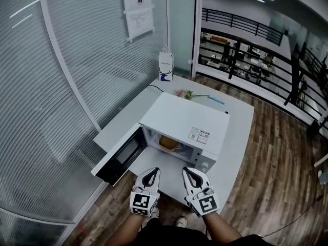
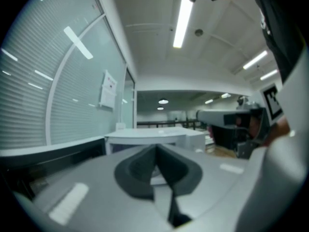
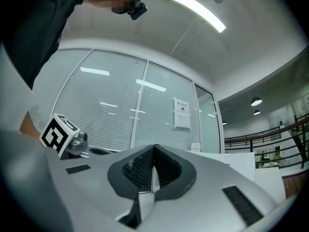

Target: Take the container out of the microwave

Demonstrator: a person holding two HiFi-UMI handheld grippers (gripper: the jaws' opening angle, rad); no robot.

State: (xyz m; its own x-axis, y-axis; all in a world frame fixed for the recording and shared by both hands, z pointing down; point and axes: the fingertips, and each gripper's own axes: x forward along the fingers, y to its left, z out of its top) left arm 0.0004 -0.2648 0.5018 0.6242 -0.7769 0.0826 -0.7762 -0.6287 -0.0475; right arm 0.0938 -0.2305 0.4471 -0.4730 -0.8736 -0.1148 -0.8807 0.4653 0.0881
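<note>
Table (image 1: 240,118), left gripper (image 1: 152,171), right gripper (image 1: 188,171), jaws together, empty

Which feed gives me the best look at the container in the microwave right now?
The head view: it looks down into the open microwave, where the yellowish container sits in the cavity. Neither gripper view shows the container; the left one catches only the microwave's white outside.

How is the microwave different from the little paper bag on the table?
The microwave is wide and boxy; the paper bag is small and tall. The microwave stands at the near end of the table, the paper bag at its far edge by the glass wall. Both are white.
</note>
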